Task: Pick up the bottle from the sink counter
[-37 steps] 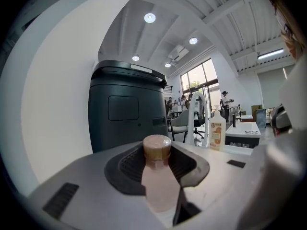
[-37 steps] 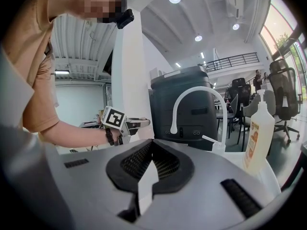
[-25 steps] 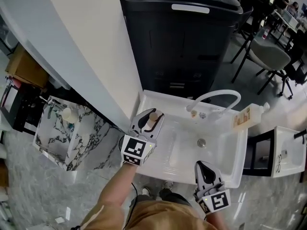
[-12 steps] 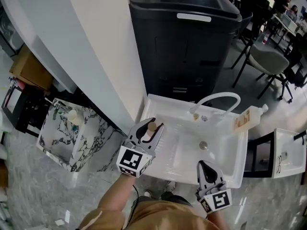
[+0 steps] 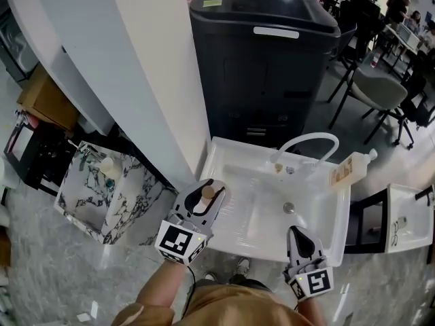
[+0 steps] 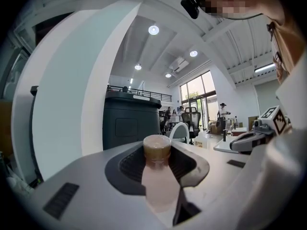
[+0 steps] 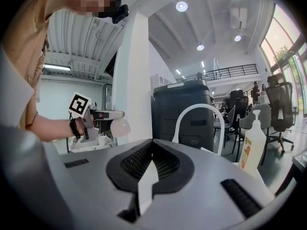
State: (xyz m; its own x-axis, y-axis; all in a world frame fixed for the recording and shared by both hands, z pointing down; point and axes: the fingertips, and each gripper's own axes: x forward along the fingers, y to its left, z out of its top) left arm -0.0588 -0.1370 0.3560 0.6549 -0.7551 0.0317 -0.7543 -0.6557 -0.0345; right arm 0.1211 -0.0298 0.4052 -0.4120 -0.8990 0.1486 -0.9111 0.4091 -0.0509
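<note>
A small pale pink bottle (image 5: 206,197) with a tan cap is clamped between the pads of my left gripper (image 5: 204,191), held off the white sink (image 5: 224,148) above its near left corner. In the left gripper view the bottle (image 6: 157,178) stands upright between the jaws of that gripper (image 6: 157,150), its cap level with the tips. My right gripper (image 5: 298,236) hovers over the sink's near right rim with its jaws together and nothing in them. In the right gripper view its tips (image 7: 152,145) meet, and the left gripper (image 7: 101,115) with the bottle (image 7: 118,126) shows at the left.
A curved white faucet (image 5: 307,141) and a pump soap dispenser (image 5: 351,166) stand at the sink's far side. A tall black bin (image 5: 272,60) is behind it, a white column (image 5: 156,66) to the left, a marble-patterned box (image 5: 102,195) on the floor, and chairs (image 5: 380,80) at the right.
My left gripper has carried the bottle up and back toward the person, away from the sink's far left part. The right gripper has stayed where it was.
</note>
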